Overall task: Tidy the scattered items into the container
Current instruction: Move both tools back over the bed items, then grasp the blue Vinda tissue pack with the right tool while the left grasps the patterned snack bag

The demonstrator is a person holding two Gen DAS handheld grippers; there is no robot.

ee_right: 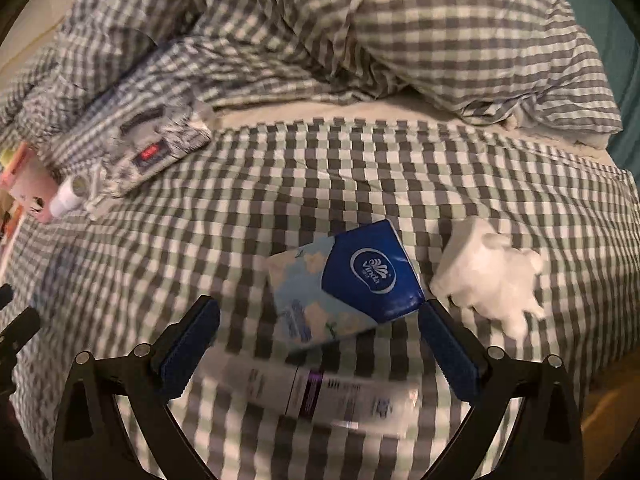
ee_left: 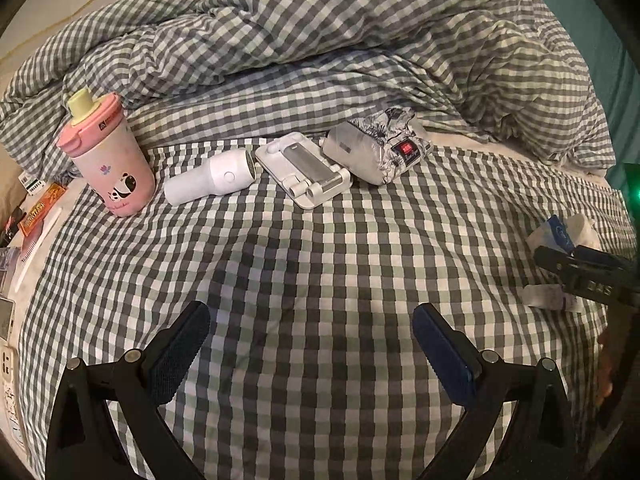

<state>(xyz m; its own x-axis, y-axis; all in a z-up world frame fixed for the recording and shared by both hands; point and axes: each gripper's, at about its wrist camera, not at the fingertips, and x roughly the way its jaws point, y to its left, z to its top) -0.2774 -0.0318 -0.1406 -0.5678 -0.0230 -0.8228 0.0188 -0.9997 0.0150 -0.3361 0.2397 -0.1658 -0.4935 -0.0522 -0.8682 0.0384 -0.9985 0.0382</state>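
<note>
On the checked bed, in the left wrist view, a pink panda cup (ee_left: 106, 156) stands at the left, beside a white cylinder device (ee_left: 210, 176), a white folding stand (ee_left: 304, 168) and a silver printed pouch (ee_left: 376, 148). My left gripper (ee_left: 310, 344) is open and empty above bare bedding. In the right wrist view my right gripper (ee_right: 320, 344) is open over a white tube (ee_right: 320, 396), with a blue Vinda tissue pack (ee_right: 344, 284) just ahead and a white soft toy (ee_right: 492, 276) to its right. The right gripper also shows in the left wrist view (ee_left: 588, 276). No container is visible.
A rumpled checked duvet (ee_left: 320, 32) is heaped along the back. Small packets and a comb (ee_left: 38, 216) lie at the bed's left edge. A teal wall (ee_left: 616, 60) is at the right.
</note>
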